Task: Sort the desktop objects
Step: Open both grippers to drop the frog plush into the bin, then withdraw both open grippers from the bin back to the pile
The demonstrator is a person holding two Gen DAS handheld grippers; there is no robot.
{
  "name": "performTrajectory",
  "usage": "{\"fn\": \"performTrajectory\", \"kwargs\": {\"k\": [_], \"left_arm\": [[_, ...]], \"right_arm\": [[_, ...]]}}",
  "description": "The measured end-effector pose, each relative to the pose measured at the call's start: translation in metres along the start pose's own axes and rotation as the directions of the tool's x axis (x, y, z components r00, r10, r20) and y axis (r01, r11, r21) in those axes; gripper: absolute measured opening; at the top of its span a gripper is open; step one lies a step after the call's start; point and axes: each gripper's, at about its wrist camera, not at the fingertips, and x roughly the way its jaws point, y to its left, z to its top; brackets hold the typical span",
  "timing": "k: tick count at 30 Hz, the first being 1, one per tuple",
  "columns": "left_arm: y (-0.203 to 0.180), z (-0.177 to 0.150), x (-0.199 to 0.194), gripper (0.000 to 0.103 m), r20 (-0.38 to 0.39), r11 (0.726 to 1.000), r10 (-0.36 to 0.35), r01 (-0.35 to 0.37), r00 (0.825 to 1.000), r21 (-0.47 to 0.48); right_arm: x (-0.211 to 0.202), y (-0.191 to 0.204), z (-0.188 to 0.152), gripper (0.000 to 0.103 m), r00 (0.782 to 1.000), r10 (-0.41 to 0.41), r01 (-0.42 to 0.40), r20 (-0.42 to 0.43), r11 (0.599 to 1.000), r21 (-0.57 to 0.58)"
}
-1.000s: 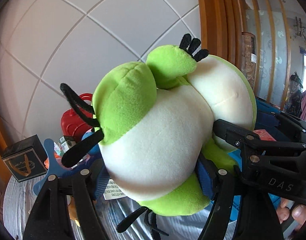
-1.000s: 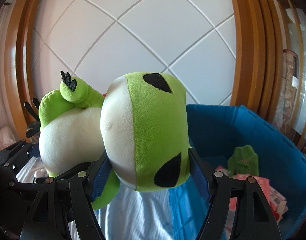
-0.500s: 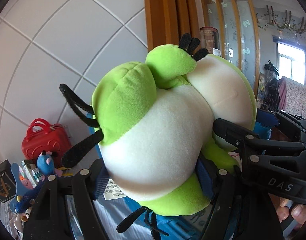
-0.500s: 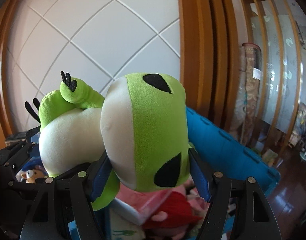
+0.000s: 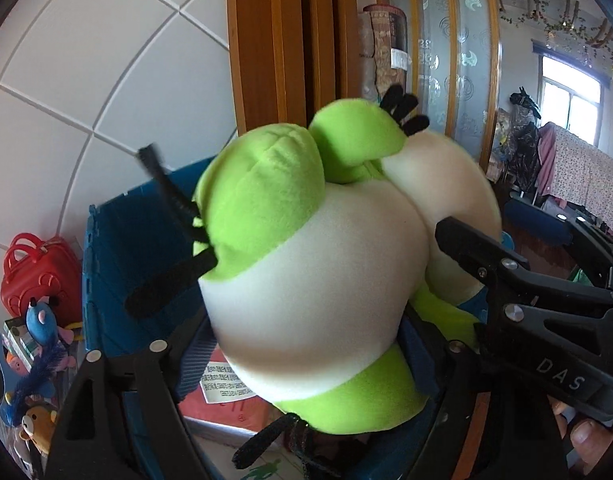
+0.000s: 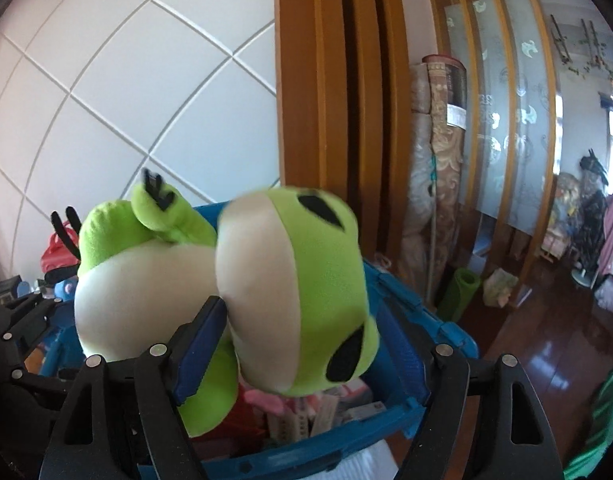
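Above the blue bin [image 6: 410, 312], just carried over from the table, green frog [image 6: 290, 296] slipping free between both grippers' [image 6: 302, 340] just-widened jaws, ready to drop.

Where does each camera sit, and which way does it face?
Left wrist: on the left gripper, facing the plush frog body over the blue bin; own fingers, right gripper and a fingertip show.
Right wrist: on the right gripper, facing the frog's head over the bin; own fingers and the left gripper show.
Both: frog between jaws that have just been opening, pads not pressing it; bin and wooden pillar shared.
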Motion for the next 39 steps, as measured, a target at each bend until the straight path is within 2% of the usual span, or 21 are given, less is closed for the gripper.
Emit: {"fn": "performTrajectory", "kwargs": {"k": [2,10,14,22,29,39], "left_arm": [[-0.004,-0.001,0.012,0.082,-0.043,1.0,0.003,-0.003,0.999,-0.006],[-0.01,-0.005,0.008,0.085,-0.041,1.0,0.029,-0.029,0.999,-0.006],[-0.002,-0.009,-0.003,0.085,-0.039,0.999,0.032,-0.033,0.999,-0.004],[0.025,-0.018,-0.041,0.09,0.023,0.996,0.086,-0.085,0.996,-0.029],[0.067,-0.03,-0.067,0.095,0.058,0.987,0.139,-0.133,0.989,-0.093],[0.143,-0.064,-0.101,0.095,0.068,0.962,0.218,-0.203,0.974,-0.184]], "right_arm": [[0.004,-0.002,-0.002,0.096,1.0,-0.021,0.021,-0.015,1.0,0.004],[0.013,-0.026,-0.012,0.1,0.999,-0.017,0.019,-0.05,0.999,0.051],[0.01,-0.021,-0.015,0.102,0.999,-0.013,0.015,-0.053,0.999,0.038],[-0.003,0.004,-0.011,0.103,0.999,0.032,-0.032,-0.038,0.999,0.021],[-0.021,0.041,0.0,0.103,0.996,0.087,-0.087,0.009,0.996,0.003],[-0.023,0.137,0.002,0.103,0.983,0.185,-0.184,0.002,0.978,-0.094]]}}
